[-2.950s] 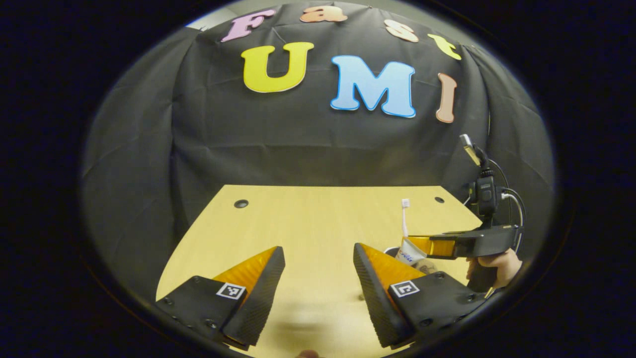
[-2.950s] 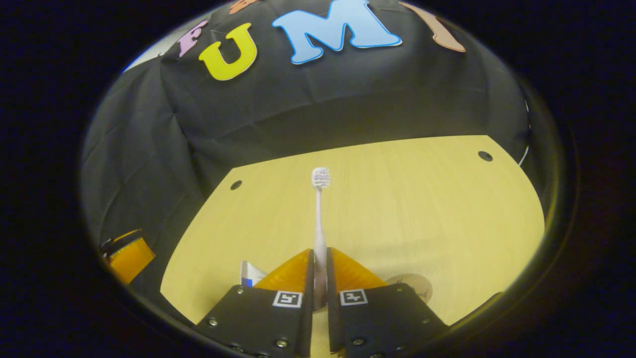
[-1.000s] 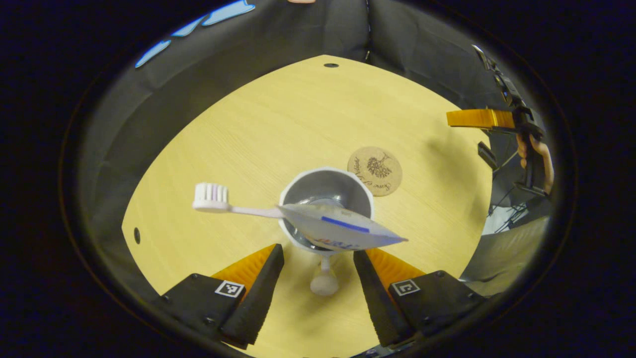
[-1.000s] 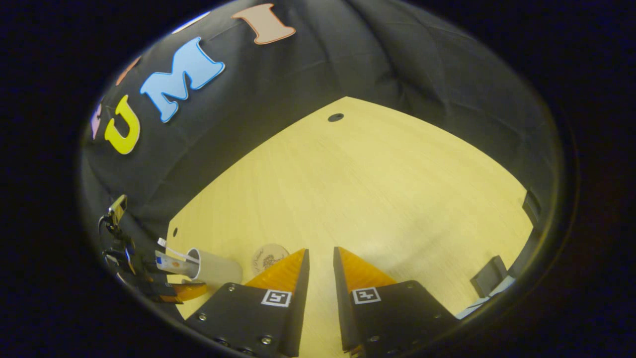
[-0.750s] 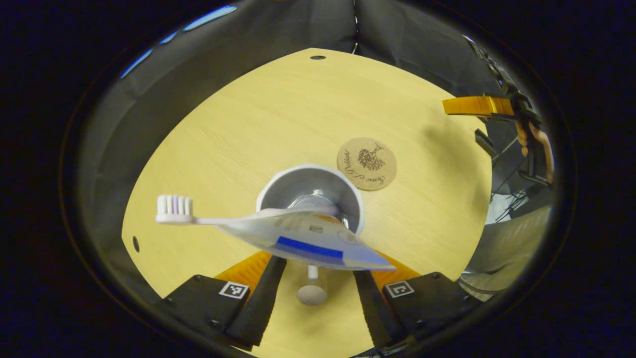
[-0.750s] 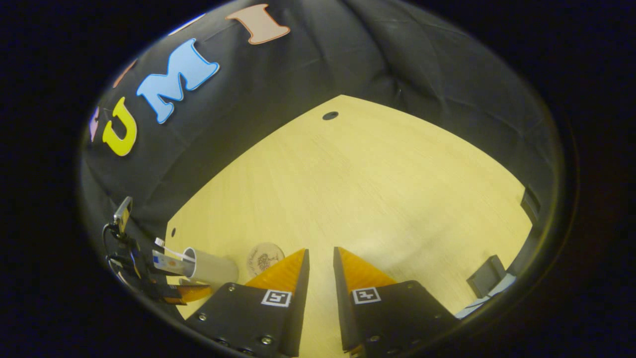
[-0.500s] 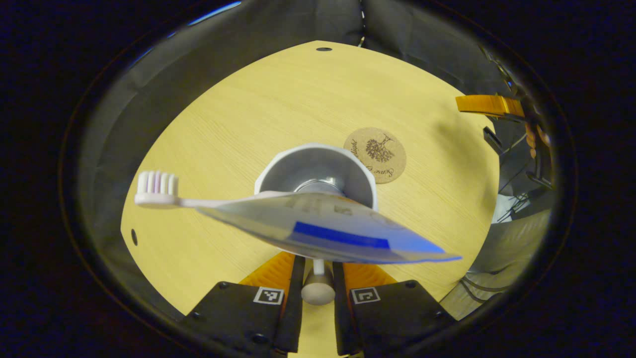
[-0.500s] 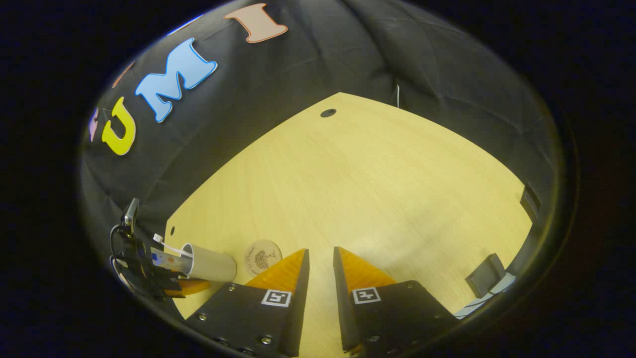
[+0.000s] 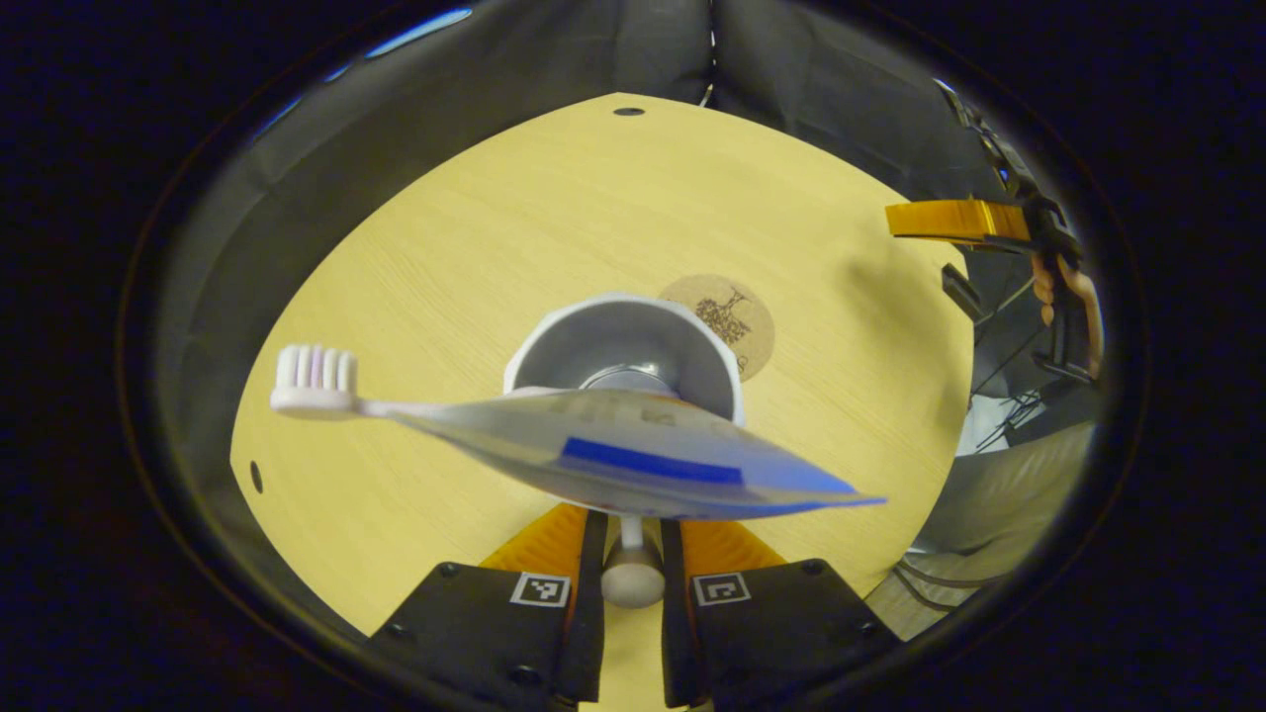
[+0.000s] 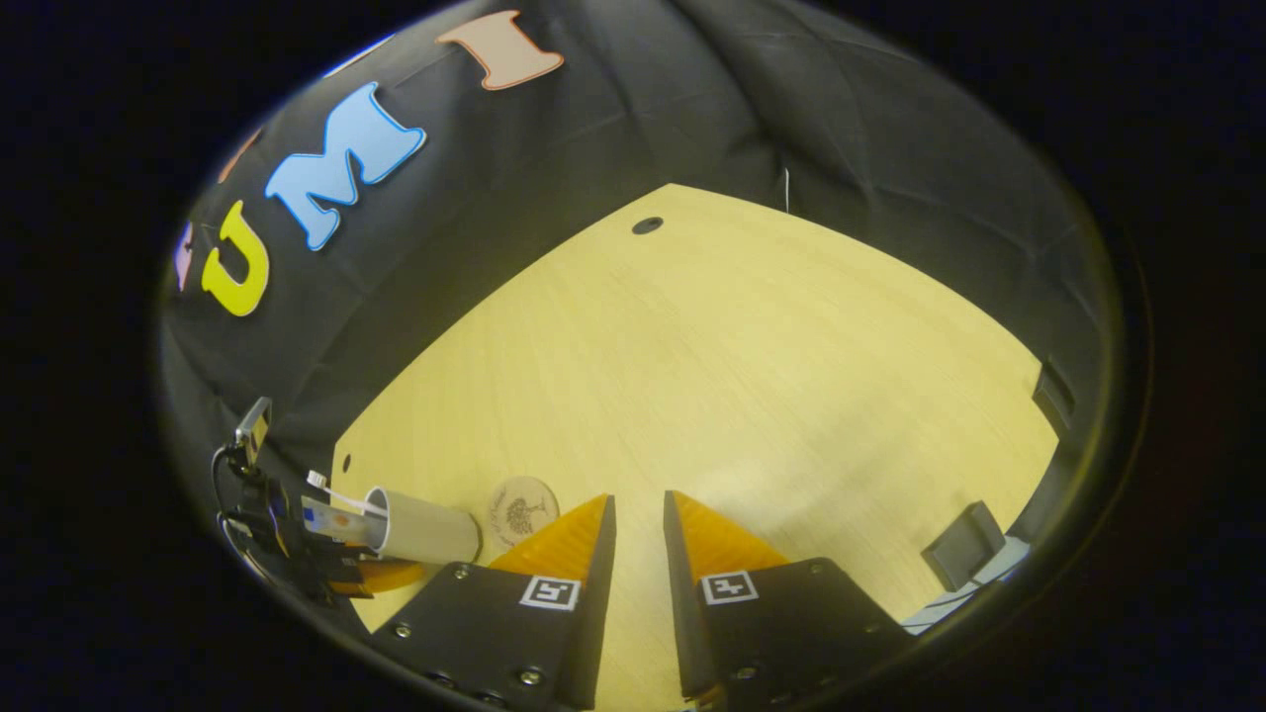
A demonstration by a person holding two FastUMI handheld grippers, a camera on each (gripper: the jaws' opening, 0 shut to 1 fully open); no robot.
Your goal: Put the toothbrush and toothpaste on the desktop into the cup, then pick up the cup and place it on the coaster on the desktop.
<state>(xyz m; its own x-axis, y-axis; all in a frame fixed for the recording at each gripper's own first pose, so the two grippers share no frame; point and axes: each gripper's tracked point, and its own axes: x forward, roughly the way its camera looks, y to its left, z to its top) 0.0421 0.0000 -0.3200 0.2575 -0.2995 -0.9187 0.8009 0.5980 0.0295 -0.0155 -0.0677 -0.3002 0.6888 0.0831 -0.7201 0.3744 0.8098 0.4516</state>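
Observation:
The white cup [image 9: 623, 341] is seen from above in the left gripper view, with the toothpaste tube [image 9: 643, 465] and the toothbrush [image 9: 315, 376] sticking out of it toward the camera. My left gripper [image 9: 625, 524] is shut on the cup's knobbed handle [image 9: 633, 581]. The cup's rim overlaps the near edge of the round cork coaster [image 9: 737, 311]. In the right gripper view the cup [image 10: 425, 534] shows at the lower left, close beside the coaster [image 10: 519, 512]. My right gripper [image 10: 638, 509] hangs over the desk, narrowly open with nothing between its fingers.
The wooden desk [image 10: 742, 376] has small cable holes near its corners [image 9: 628, 111] [image 10: 647, 225]. A dark block [image 10: 954, 559] sits at the desk's right edge. In the left gripper view the right gripper [image 9: 949, 220] and the hand [image 9: 1063, 297] holding it are off to the right.
My left gripper closed on the cup's handle, and the cup has shifted until its rim overlaps the coaster. The right gripper let go of the toothbrush earlier and drew away to the right.

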